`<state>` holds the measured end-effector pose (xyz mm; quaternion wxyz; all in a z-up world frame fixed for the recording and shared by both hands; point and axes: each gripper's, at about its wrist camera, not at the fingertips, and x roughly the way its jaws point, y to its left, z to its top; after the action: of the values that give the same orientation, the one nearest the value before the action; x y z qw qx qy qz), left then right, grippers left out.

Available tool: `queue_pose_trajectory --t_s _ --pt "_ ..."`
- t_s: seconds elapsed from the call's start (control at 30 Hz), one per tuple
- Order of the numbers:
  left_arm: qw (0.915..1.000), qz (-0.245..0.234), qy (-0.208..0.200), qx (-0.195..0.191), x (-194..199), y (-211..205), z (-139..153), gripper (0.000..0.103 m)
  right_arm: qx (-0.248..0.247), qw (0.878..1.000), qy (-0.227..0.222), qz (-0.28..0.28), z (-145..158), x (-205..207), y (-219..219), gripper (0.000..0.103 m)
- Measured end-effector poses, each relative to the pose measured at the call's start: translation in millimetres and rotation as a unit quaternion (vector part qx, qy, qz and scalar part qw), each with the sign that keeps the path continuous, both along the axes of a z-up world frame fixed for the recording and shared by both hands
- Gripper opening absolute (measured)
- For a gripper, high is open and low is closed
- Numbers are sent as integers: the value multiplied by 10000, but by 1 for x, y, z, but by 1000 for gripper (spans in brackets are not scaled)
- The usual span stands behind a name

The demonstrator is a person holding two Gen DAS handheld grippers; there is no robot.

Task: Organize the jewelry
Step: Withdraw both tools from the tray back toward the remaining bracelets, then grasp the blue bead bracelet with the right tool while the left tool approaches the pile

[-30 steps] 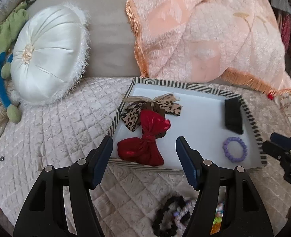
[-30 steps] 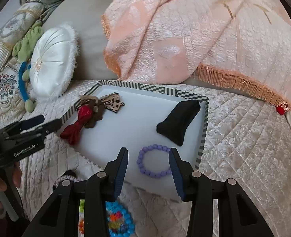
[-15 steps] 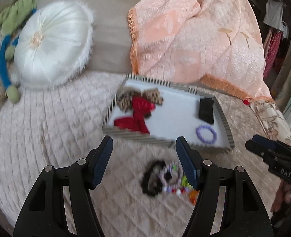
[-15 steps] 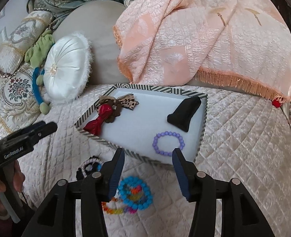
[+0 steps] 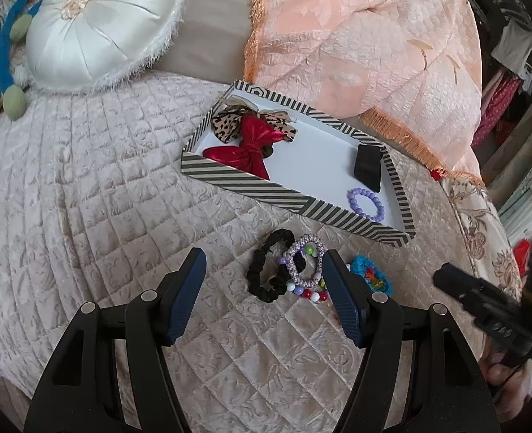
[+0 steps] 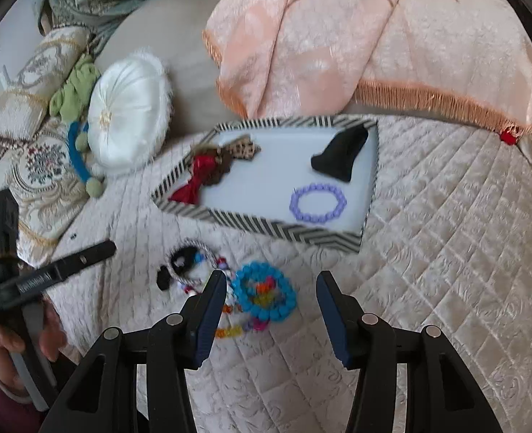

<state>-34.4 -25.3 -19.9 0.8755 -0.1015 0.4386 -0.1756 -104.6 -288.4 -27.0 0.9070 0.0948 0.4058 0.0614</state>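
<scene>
**Both grippers pull back from the tray**

Left hand-held gripper (image 5: 262, 281) hangs released over the black scrunchie (image 5: 266, 270). The loose pile on the bed now lies in view. Right hand-held gripper (image 6: 271, 301), jaws just widened and empty, frames the blue bracelet (image 6: 266, 290); the purple bracelet (image 6: 318, 204) lies in the striped tray (image 6: 266, 225).

- One striped tray (image 5: 266, 187), centre of the frame.
- Two bows in the tray's left part: one red bow (image 5: 246, 146), one leopard-print bow (image 5: 229, 122).
- One black clip (image 5: 367, 167), tray's right part.
- One purple bead bracelet (image 5: 366, 204) in the tray's lower right corner.
- One black scrunchie (image 5: 266, 270) below the tray.
- One lilac braided band (image 5: 305, 261) beside it.
- One blue bead bracelet (image 6: 266, 290), lower centre of the right wrist view.
- Strings of mixed coloured beads (image 6: 229, 331), number unclear.
- One round white cushion (image 5: 99, 25), upper left.
- One peach throw (image 5: 367, 47), upper right.
- Two grippers: left gripper (image 5: 264, 297), right gripper (image 6: 271, 312).
</scene>
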Motion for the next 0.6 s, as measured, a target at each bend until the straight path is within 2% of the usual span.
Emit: queue_pose_trajectory --t_s 0.13,0.3,0.43,0.53,0.6 --pt "10000 18 85 -20 4 0 -5 67 -113 9995 285 -79 -16 8 -3 49" --pt "9995 20 269 -178 11 -2 -12 67 -134 9992 359 -88 -21 12 -3 49" --pt "9995 -47 298 6 14 -11 -16 67 -241 9984 503 -90 -31 18 -3 45" --pt "9994 -148 294 147 15 -20 -20 67 -214 9977 634 -133 -40 25 -7 37" --pt "9991 -200 278 229 17 -26 -22 67 -134 9979 626 -123 -42 29 -8 36"
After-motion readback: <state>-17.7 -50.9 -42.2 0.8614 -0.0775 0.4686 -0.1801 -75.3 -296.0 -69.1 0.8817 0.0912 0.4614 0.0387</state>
